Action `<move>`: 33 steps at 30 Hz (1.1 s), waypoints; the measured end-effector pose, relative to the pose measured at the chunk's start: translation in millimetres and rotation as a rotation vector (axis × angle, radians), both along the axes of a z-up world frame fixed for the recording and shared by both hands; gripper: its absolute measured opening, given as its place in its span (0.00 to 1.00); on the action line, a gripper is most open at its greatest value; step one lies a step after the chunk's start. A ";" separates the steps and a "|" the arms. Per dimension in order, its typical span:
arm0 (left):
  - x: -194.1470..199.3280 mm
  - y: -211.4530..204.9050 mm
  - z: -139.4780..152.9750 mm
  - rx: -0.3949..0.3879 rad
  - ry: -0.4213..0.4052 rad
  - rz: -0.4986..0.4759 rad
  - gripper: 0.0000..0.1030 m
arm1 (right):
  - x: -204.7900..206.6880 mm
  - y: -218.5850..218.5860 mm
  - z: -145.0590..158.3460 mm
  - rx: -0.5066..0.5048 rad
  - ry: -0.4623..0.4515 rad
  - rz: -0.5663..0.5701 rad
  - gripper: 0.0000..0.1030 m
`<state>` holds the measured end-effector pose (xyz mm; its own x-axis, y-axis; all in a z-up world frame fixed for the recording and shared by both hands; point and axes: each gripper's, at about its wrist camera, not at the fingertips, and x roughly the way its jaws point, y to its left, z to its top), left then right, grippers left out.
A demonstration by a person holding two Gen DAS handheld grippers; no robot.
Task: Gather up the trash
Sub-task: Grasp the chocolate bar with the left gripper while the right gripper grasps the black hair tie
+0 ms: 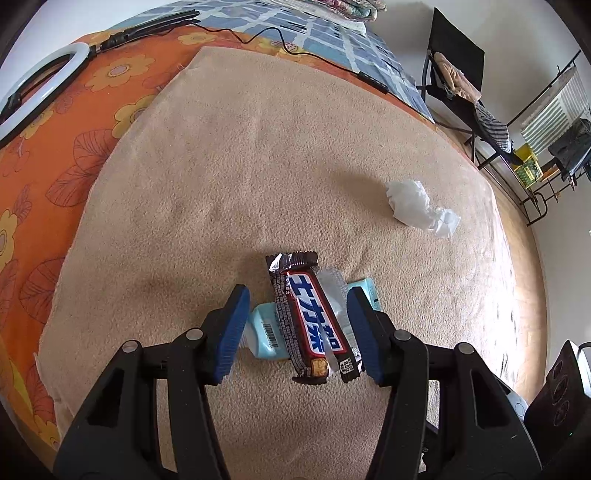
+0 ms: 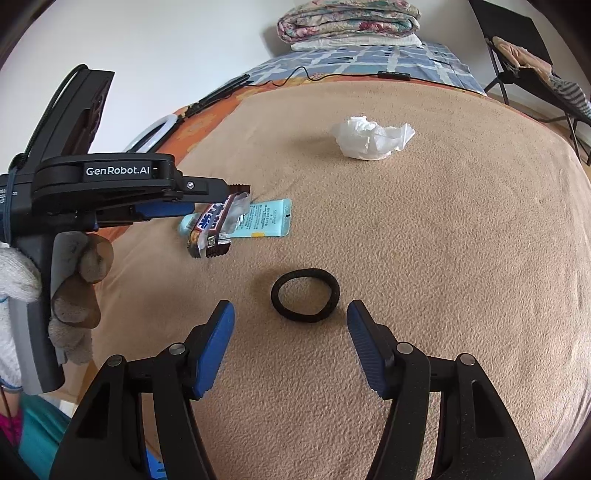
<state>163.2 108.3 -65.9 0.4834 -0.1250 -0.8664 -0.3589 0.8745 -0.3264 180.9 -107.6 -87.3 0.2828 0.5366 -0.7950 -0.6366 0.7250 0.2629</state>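
Note:
A brown, red and blue candy bar wrapper (image 1: 308, 317) lies between the wide-apart fingers of my left gripper (image 1: 295, 306), over a light blue tube (image 1: 264, 332) on the tan blanket (image 1: 258, 166). The wrapper touches neither pad. The wrapper (image 2: 212, 229), the tube (image 2: 264, 219) and the left gripper (image 2: 221, 201) also show in the right wrist view. A crumpled white tissue (image 1: 421, 208) (image 2: 371, 138) lies farther off. My right gripper (image 2: 290, 326) is open and empty, just short of a black hair tie (image 2: 304, 295).
An orange flowered sheet (image 1: 55, 155) with a ring light (image 1: 40, 96) and cable lies left. A blue checked cover (image 2: 351, 61) and folded quilts (image 2: 349, 22) lie at the bed's far end. Chairs and a rack (image 1: 480, 103) stand to the right on the wood floor.

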 end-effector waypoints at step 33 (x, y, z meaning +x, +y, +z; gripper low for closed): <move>7.6 -6.8 8.8 0.020 -0.054 -0.023 0.23 | 5.4 3.2 7.9 -0.047 -0.120 -0.011 0.07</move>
